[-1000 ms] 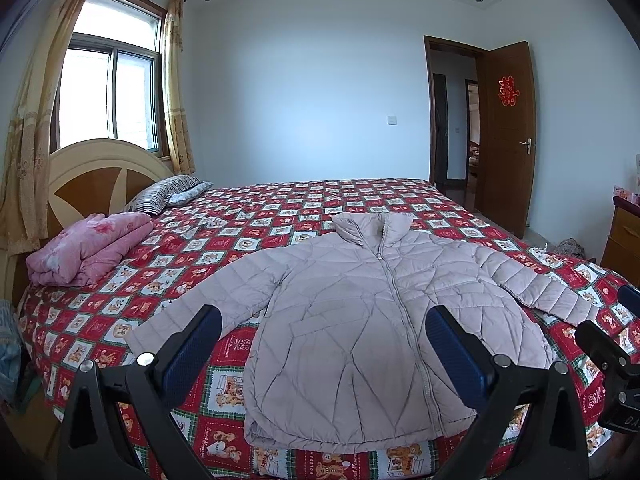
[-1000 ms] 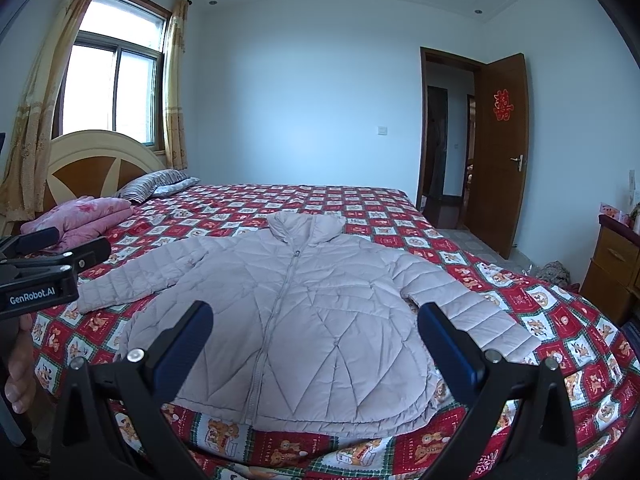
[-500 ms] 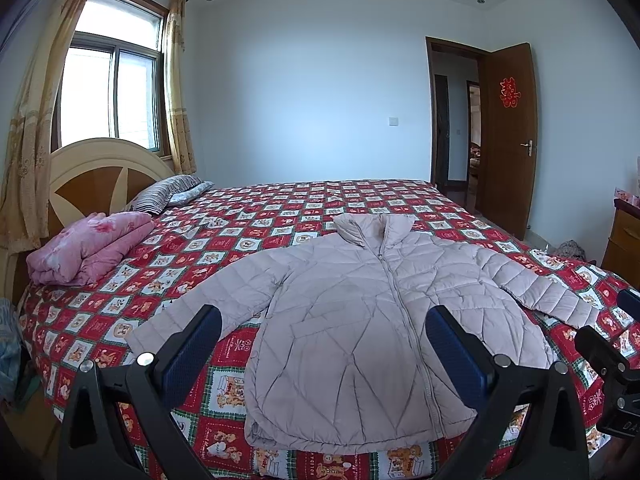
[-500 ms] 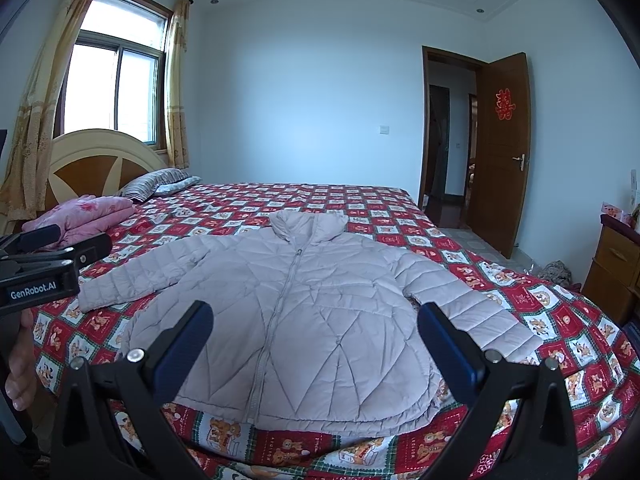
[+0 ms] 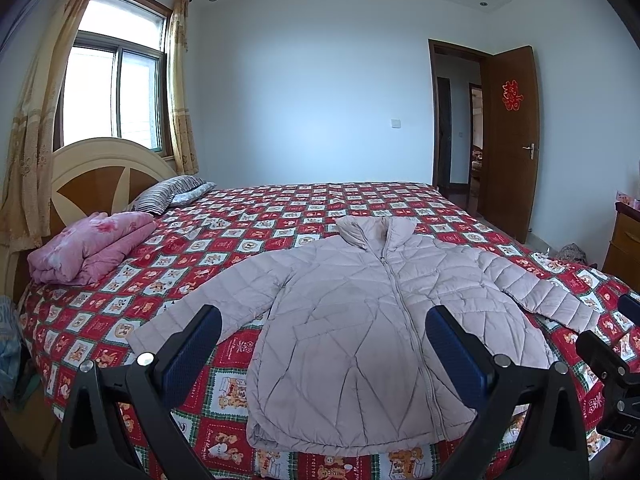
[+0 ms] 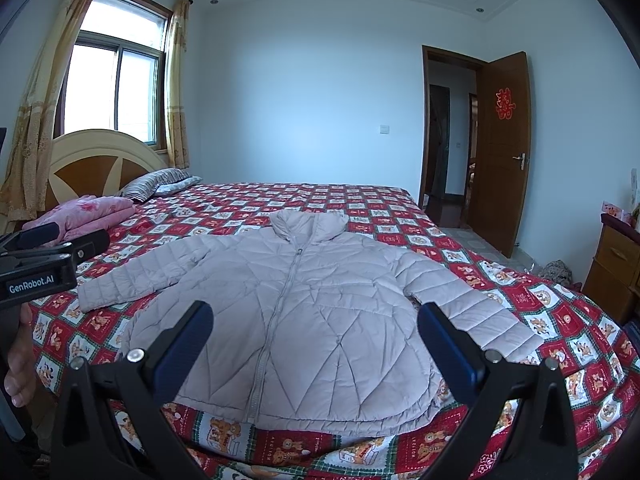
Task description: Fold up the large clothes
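A: Two grippers hang over the near edge of the bed (image 5: 280,208), and neither touches anything. The left gripper (image 5: 322,342) has its jaws spread wide, holding nothing.

B: And the right gripper (image 6: 316,338)?

A: Released too, jaws wide apart, nothing between them.

B: Where is the jacket (image 5: 372,320)?

A: Flat on the red patchwork quilt (image 6: 380,200), front side up, zipped, collar toward the far side of the bed and hem at the near edge. Both sleeves are spread outward.

B: What else is on the bed?

A: A folded pink blanket (image 5: 88,246) by the headboard (image 5: 92,172), well apart from the jacket, with a striped pillow (image 5: 168,196) beyond it. In the right wrist view, the left gripper shows at the left edge with part of a hand (image 6: 18,364) below it.
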`<state>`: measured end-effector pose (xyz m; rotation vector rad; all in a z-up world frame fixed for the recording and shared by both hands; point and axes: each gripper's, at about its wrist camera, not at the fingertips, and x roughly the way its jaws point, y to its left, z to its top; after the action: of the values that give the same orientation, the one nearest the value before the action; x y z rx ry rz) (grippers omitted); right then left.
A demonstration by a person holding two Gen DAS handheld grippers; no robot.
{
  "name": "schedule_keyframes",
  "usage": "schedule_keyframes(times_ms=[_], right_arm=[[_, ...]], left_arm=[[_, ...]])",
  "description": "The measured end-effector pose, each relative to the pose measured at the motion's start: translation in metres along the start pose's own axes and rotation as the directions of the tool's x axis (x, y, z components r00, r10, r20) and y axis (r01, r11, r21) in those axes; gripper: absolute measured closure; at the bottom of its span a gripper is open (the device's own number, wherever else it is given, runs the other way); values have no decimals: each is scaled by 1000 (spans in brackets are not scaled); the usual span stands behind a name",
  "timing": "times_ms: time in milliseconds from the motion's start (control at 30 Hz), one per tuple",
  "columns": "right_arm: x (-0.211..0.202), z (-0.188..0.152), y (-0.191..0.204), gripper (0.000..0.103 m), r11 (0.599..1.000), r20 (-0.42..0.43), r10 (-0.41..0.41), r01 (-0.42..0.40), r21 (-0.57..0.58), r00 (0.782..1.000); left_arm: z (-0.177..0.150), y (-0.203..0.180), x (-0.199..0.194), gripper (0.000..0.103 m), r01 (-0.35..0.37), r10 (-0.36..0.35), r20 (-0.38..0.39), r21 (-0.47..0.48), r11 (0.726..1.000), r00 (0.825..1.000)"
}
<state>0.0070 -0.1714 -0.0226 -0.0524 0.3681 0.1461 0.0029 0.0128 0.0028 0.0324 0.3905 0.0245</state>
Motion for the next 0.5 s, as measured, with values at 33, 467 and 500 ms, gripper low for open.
schedule_keyframes(times_ms=[33,467,500], right_arm=[[0,0,1,0,1000,-1,0,0,0,1000],[1,-1,3,0,1000,-7,6,-6,5,1000],[4,-1,-1,0,1000,-7,4,-4,7,1000]], left_arm=[[0,0,0,1,0,0,-1,-1,1000,1000],[-2,1,3,1,-3,3,-4,1,1000,1000],[-3,1,5,1,-3,3,-7,1,1000,1000]])
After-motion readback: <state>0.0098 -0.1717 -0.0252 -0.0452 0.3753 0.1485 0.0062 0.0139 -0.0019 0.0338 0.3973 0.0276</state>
